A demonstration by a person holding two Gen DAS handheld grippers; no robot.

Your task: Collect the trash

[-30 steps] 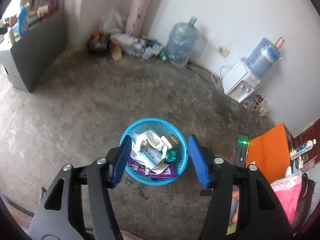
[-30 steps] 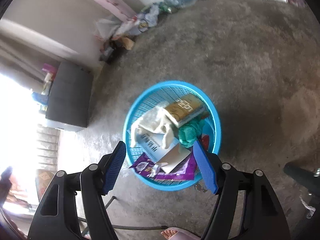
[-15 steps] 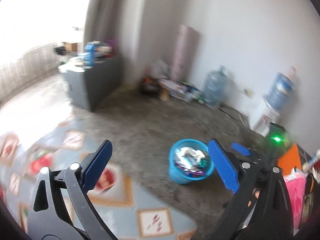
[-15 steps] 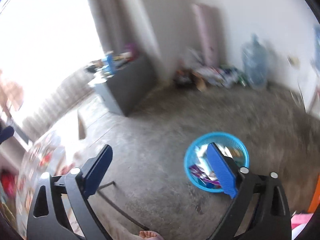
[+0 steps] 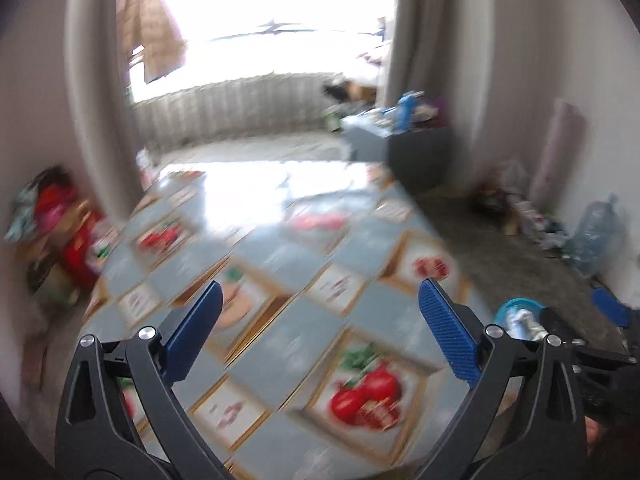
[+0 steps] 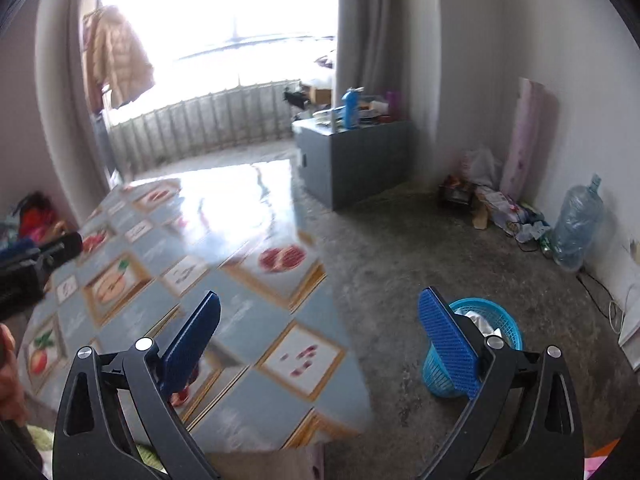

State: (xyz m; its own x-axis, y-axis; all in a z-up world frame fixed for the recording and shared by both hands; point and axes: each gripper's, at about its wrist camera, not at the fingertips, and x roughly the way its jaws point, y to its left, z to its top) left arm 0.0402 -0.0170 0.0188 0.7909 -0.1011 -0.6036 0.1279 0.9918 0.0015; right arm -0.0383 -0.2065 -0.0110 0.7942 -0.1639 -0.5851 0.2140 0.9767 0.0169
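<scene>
A blue mesh trash basket (image 6: 498, 320) full of wrappers and paper stands on the concrete floor, right of a table with a fruit-print cloth (image 6: 240, 304). My right gripper (image 6: 320, 332) is open and empty, above the table's edge, with the basket behind its right finger. My left gripper (image 5: 316, 328) is open and empty over the tablecloth (image 5: 304, 280). In the left wrist view the basket (image 5: 516, 312) shows only partly, behind the right finger. The view is blurred.
A grey cabinet (image 6: 352, 156) with bottles on top stands by the curtain. A clutter pile (image 6: 492, 204) and a large water jug (image 6: 576, 224) lie along the far wall. Red bags (image 5: 60, 216) sit at the left.
Both grippers have swung up and to the left, away from the basket, and now face the table. Both jaws have opened wider.
</scene>
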